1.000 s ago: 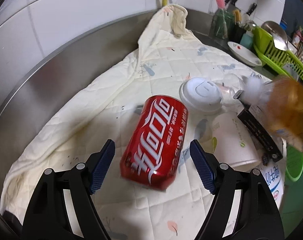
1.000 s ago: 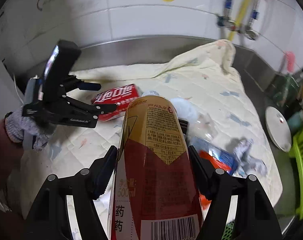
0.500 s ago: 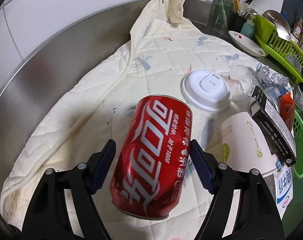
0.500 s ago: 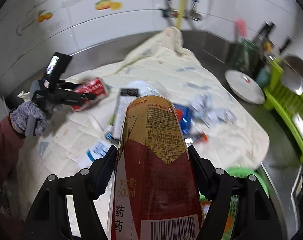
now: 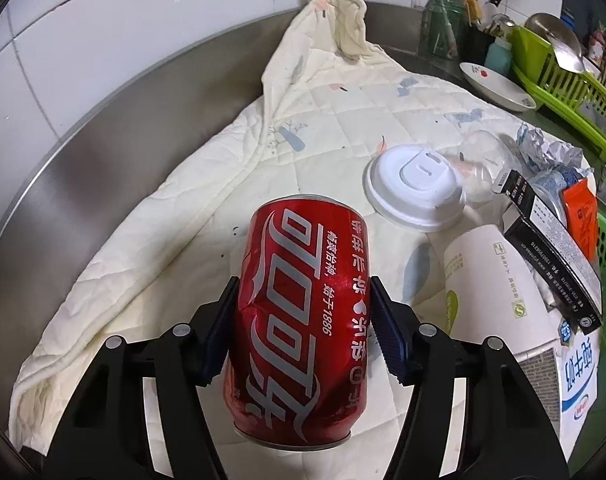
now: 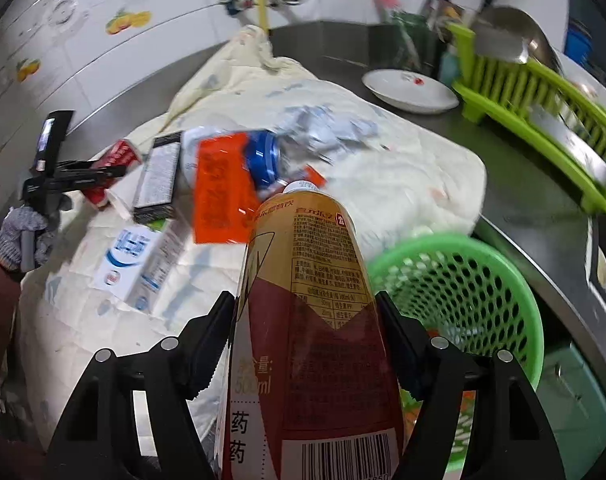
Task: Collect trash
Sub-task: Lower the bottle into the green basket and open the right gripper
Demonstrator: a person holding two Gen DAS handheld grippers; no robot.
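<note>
The red can [image 5: 299,332], low at centre frame over the quilted cloth [image 5: 331,120], is clamped in the left hand-held gripper [image 5: 303,328], while the right hand-held gripper [image 6: 303,344] grips a bottle [image 6: 311,320] beside the green basket [image 6: 499,264] at lower right, so next probably comes dropping both into it.

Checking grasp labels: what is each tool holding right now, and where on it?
Left tool: red can, pads clamped on its dented sides, mid-body. Right tool: tall tea bottle, gripped across its labelled body.
</note>
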